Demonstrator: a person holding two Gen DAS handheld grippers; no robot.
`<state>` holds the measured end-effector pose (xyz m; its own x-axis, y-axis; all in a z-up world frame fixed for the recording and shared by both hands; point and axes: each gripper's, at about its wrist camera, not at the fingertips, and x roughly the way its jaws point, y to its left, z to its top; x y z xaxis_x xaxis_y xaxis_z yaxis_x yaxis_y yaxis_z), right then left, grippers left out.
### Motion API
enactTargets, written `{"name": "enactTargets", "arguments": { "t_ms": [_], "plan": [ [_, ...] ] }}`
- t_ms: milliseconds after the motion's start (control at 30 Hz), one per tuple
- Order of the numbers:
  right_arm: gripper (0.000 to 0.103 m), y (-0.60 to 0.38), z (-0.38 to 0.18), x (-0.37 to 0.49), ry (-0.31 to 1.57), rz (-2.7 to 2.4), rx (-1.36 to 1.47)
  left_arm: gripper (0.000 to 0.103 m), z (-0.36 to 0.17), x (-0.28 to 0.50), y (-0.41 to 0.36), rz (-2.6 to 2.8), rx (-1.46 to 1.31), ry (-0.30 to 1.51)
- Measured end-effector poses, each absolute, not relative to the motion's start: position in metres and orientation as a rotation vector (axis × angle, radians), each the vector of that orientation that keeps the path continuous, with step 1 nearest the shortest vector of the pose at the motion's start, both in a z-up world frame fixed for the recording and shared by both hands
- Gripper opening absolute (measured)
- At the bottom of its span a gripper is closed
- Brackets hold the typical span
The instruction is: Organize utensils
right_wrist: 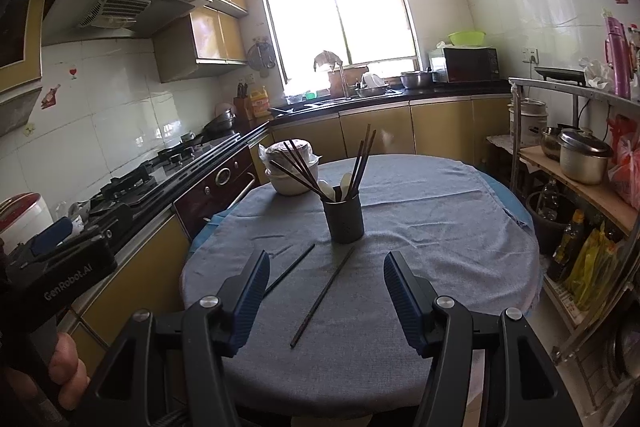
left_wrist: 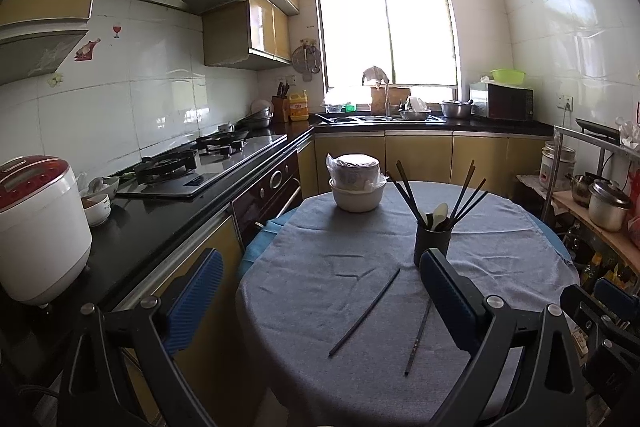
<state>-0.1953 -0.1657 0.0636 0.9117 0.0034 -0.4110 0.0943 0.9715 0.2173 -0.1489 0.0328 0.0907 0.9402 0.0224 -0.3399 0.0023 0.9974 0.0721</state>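
Both left tongs [left_wrist: 320, 303] and right tongs [right_wrist: 326, 303] are spread, empty. 2 chopsticks [right_wrist: 322, 297] lie flat on the table [right_wrist: 440, 247] before the holder [right_wrist: 343, 217]; thin sticks may slip, or the holder may tip.

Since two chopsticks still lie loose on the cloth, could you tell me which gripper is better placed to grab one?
Probably the right gripper: it is open, and the dark, thin chopstick lies between its fingers.
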Motion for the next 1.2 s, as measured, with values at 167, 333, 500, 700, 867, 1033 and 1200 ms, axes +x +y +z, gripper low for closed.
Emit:
{"name": "enactTargets", "arguments": {
  "t_ms": [167,333,500,700,867,1033,1200],
  "plan": [
    [0.063,-0.1623,0.0639,-0.1945,0.424,-0.043,0.232,0.099,0.0904,-0.1512,0.0349,0.015,0.067,0.341],
    [0.063,-0.1623,0.0648,-0.1956,0.419,-0.042,0.230,0.099,0.0895,-0.1526,0.0335,0.016,0.074,0.340],
    [0.063,-0.1623,0.0648,-0.1961,0.418,-0.040,0.232,0.099,0.0893,-0.1540,0.0331,0.016,0.075,0.339],
    [0.063,-0.1623,0.0657,-0.1972,0.414,-0.044,0.233,0.099,0.0896,-0.1544,0.0331,0.015,0.077,0.338],
    [0.063,-0.1604,0.0678,-0.1977,0.404,-0.058,0.226,0.099,0.0905,-0.1549,0.0335,0.014,0.075,0.336],
    [0.063,-0.1617,0.0684,-0.1971,0.401,-0.077,0.229,0.099,0.0908,-0.1550,0.0336,0.012,0.074,0.338],
    [0.063,-0.1651,0.0695,-0.1953,0.401,-0.098,0.238,0.099,0.0916,-0.1547,0.0327,0.007,0.079,0.340]
  ]
}}
